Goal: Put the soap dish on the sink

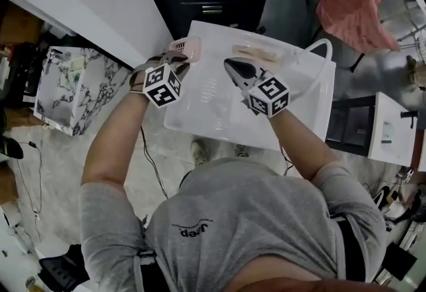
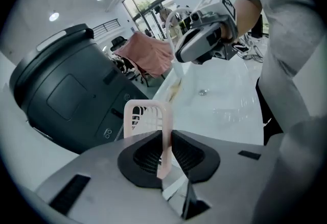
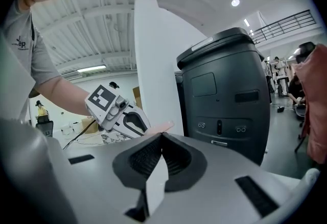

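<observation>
1. Clamped between the ribbed pads of the left gripper (image 2: 166, 135): thin pink plastic soap dish (image 2: 145, 116), slatted, round-cornered, held edge-on.
2. Held at far left corner of glossy white rectangular sink (image 1: 219, 114).
3. Right gripper (image 3: 161, 135): closed, empty.

Only readable bit I can find is a small dark logo (image 1: 191, 229) on the person's grey T-shirt (image 1: 266, 217), looks like "Jeep". The white cubes on the left tool (image 1: 176, 59) and right tool (image 1: 231, 64) just show black-and-white square markers.
</observation>
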Demonstrator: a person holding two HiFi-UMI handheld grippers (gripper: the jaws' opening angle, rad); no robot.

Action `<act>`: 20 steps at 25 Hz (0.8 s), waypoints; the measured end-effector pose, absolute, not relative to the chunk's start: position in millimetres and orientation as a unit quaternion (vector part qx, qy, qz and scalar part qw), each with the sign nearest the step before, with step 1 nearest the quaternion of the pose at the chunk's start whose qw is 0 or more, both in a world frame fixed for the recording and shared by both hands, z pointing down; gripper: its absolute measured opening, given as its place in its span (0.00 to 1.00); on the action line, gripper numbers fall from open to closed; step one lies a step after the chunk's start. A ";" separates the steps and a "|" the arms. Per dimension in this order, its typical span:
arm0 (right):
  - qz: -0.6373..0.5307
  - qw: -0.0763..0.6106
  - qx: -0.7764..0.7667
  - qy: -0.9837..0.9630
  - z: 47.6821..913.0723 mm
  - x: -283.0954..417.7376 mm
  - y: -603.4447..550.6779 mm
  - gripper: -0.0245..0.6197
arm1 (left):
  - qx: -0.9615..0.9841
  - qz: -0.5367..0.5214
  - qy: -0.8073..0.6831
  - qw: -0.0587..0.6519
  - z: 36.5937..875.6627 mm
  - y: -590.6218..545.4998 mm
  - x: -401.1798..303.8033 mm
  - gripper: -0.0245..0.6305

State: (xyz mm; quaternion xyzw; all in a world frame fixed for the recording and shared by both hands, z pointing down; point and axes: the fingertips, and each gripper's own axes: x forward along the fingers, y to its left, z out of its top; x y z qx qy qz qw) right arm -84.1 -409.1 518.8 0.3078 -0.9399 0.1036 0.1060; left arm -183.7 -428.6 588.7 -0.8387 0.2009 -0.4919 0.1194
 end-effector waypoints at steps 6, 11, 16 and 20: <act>0.104 0.131 0.311 -0.936 544.0 -84.6 -424.0 0.12 | -0.801 -0.562 0.143 0.147 650.4 -465.0 -171.1 0.13; 0.111 0.138 0.308 -0.935 558.5 -87.6 -431.8 0.12 | -0.781 -0.592 0.114 0.164 685.5 -493.2 -158.3 0.13; 0.125 0.141 0.308 -0.933 570.8 -86.4 -436.9 0.12 | -0.769 -0.607 0.088 0.181 712.6 -515.5 -135.3 0.13; 0.137 0.142 0.311 -0.930 580.1 -82.5 -441.5 0.12 | -0.762 -0.616 0.074 0.186 731.4 -529.1 -119.2 0.13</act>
